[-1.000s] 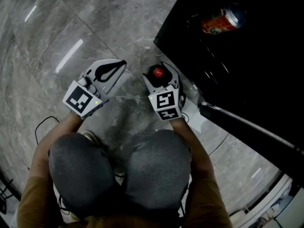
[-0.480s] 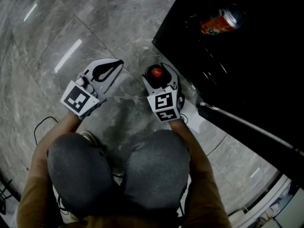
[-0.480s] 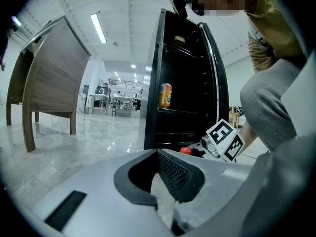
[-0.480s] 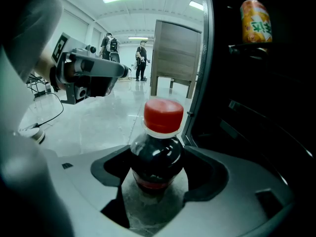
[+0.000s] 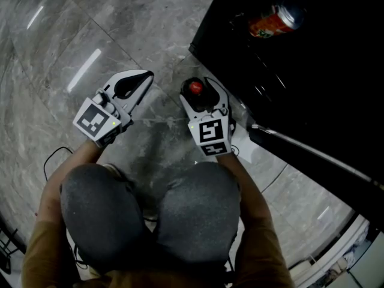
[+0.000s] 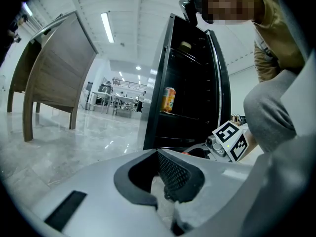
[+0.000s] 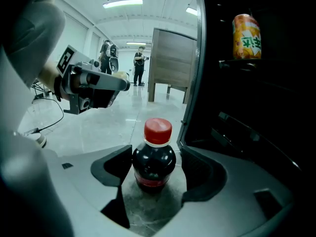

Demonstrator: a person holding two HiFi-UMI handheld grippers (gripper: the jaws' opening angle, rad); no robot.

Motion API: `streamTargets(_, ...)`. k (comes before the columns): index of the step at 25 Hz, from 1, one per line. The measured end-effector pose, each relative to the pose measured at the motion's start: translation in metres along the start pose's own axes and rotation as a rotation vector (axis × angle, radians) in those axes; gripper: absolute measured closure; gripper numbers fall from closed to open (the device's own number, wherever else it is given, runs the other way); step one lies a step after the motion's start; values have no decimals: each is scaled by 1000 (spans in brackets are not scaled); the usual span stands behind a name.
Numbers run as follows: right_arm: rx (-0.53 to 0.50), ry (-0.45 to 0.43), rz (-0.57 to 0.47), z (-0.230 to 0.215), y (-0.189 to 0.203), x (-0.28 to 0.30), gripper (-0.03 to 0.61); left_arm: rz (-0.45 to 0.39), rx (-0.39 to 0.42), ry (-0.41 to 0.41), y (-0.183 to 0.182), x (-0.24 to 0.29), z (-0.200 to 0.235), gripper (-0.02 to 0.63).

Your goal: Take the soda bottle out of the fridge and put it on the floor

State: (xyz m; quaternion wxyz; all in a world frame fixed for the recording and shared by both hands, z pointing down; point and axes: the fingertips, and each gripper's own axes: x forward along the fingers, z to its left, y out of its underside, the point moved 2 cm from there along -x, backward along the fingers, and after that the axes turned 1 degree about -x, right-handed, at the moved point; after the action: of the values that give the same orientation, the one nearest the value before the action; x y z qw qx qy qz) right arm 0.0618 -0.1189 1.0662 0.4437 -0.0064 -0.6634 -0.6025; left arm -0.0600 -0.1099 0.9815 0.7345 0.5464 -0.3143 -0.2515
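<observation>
One soda bottle (image 7: 153,154), dark with a red cap, is seen standing upright on the grey marble floor (image 5: 120,29), its long axis vertical. It stands just outside the open black fridge (image 5: 312,71), so it is out of the fridge and judged to be set down. It is bracketed by the right gripper (image 7: 157,171), whose jaws are set apart on either side of the body. The pad at that view's left is at or against the bottle, while a sliver of floor is seen between the bottle and the other pad, so the hold is judged slack rather than clamped. The bottle thus lies straight ahead of that gripper, deep between its jaws. Any withdrawal is judged to call for a straight pull back along the jaws, without sideways drift, lest the tall narrow bottle be tipped. The left gripper (image 5: 146,77) is held apart to the left over bare floor, its jaws drawn together at the tips with nothing between them. It is the farther of the two, and no part is judged to be left for it. In the head view only the red cap is shown between the white jaws, and the bottle's base is hidden. The contact with the floor and the gap at the pad are given by the right gripper view alone. An orange can (image 5: 270,21) is seen on a fridge shelf, well clear of the bottle.
</observation>
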Motion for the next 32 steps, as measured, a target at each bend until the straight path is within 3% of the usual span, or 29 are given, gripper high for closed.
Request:
streamTargets(6,-6,-4,18,6,-3,-8,281,4,-36,-8,7,1,1,618)
streamTargets(15,-12,7,25,8,-10,-25,381,-2,-55,-8,12,11,1,619)
streamTargets(23,-52,35,-8,-2,-21,-48,485,-16,-21,42,14,23,-3,620)
streamTargets(25,-72,44,-4,-2,-21,-54,548,-10,-12,50,15,25,-4,618)
streamTargets(32,11,3,67,9,-16,-59,575,16,24,29,5,26,-14,618)
